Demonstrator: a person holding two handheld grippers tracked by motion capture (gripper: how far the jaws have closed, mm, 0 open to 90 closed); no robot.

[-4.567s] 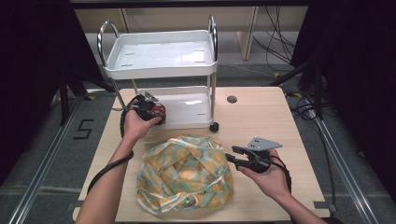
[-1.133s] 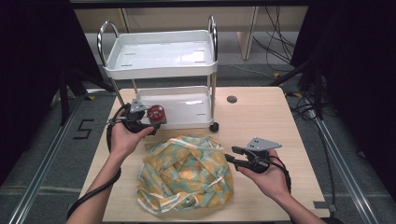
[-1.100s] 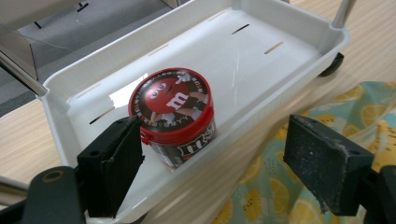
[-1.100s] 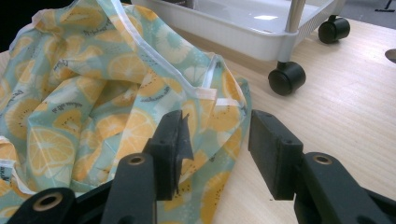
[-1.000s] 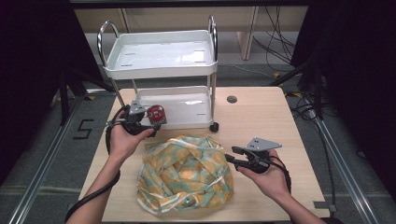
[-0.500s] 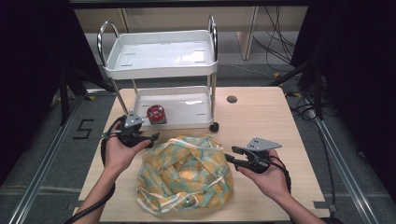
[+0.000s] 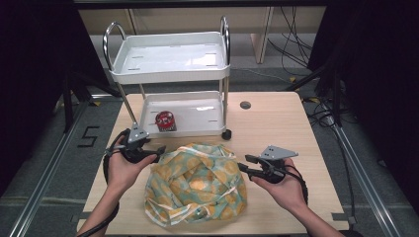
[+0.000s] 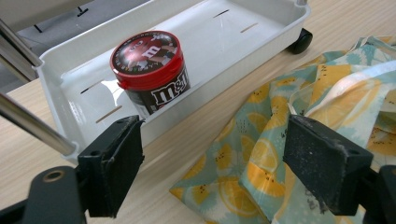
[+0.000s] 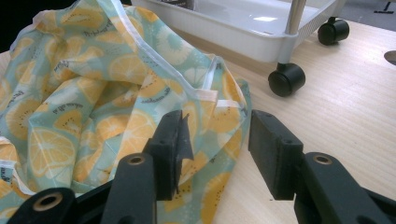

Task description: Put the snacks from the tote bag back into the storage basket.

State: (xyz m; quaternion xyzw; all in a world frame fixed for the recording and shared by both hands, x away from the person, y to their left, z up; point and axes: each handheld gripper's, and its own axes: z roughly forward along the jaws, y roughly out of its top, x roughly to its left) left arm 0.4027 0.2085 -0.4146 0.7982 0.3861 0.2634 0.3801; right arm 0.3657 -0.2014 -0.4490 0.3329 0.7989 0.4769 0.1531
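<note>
A red-lidded M&M's jar stands upright at the left end of the white cart's lower tray. My left gripper hovers open in front of that tray, apart from the jar, with bare table and cloth showing between its jaws. A crumpled lemon-print cloth bag lies on the table's near middle. My right gripper is open at the bag's right edge, and its jaws straddle the hem without pressing it.
The two-tier cart's upper tray stands above on chrome posts. Black casters rest on the wooden table. A round grommet sits at the back right. Cables lie on the floor to the right.
My left gripper let go of the jar in the lower tray and drew back toward me and leftward, jaws open. The right gripper and the bag stayed put.
</note>
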